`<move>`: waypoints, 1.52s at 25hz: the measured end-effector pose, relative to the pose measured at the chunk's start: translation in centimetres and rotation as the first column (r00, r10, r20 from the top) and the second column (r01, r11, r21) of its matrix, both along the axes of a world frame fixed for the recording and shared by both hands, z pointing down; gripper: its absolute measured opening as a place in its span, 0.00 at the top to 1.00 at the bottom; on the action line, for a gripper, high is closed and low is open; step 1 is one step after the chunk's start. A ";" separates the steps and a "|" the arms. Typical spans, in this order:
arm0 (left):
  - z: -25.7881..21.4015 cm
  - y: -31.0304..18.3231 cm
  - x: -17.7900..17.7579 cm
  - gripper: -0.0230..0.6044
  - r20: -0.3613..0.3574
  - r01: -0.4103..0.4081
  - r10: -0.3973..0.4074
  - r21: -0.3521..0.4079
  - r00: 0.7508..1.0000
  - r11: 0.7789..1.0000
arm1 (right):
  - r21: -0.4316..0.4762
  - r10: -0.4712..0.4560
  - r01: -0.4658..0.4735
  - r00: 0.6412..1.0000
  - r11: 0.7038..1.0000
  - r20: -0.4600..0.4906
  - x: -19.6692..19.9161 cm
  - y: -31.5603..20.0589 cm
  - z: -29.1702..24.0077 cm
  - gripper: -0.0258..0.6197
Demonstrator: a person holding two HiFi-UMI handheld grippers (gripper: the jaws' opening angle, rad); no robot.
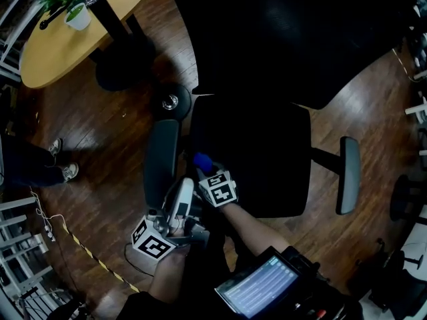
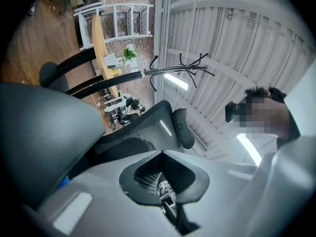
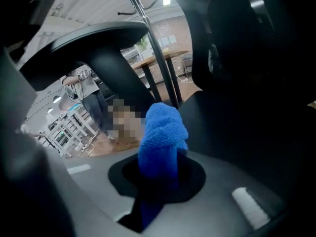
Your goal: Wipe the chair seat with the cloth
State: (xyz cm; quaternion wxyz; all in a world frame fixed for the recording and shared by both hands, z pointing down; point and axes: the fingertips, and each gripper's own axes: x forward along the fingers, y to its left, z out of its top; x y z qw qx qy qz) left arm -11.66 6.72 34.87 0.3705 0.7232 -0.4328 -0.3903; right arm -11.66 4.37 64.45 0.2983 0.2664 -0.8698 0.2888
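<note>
Blue cloth (image 3: 160,132) is pinched tight by the right gripper (image 1: 203,171) at the office chair seat (image 1: 267,159) edge; left gripper (image 1: 184,187) is closed up, empty.

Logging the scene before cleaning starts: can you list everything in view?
Office chair: one, black seat, centre; grey armrests either side.
Cloth: one, blue, at the seat's edge.
Table: one, light wood, top left.
Potted plant: one, green in white pot, on table.
Coat stand: one, black, by table.
Bystander's shoes: two, pale, far left.
Screen: one, lit, bottom.
Left tongs: shut, empty, beside an armrest.
Right tongs: shut on cloth.
</note>
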 end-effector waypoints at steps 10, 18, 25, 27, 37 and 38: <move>0.5 0.2 -0.5 0.98 0.017 -0.012 0.012 -0.013 1.000 1.000 | 0.052 0.064 -0.062 0.997 0.997 -0.046 4.5 -1.4 1.1 0.88; 0.9 -0.3 -0.5 0.98 0.028 -0.021 0.022 -0.027 0.999 0.999 | 0.108 0.264 -0.248 0.949 0.963 -0.173 18.1 -4.0 2.2 0.88; 0.5 -0.7 -0.3 0.98 0.049 -0.018 0.020 -0.027 0.999 0.999 | 0.164 0.449 -0.418 0.852 0.893 -0.270 31.8 -3.4 1.2 0.88; 0.4 -0.9 -0.5 0.98 0.057 -0.010 0.012 -0.028 0.998 1.000 | 0.179 0.479 -0.445 0.826 0.877 -0.298 34.7 -3.1 0.7 0.88; 0.1 -1.1 -0.4 0.98 0.065 -0.008 0.009 -0.022 0.998 1.000 | 0.216 0.526 -0.479 0.786 0.851 -0.326 39.2 -3.4 -0.1 0.88; 0.1 -1.0 -0.3 0.98 0.065 -0.006 0.007 -0.022 0.998 1.000 | 0.219 0.535 -0.489 0.782 0.845 -0.321 39.4 -3.4 -0.2 0.88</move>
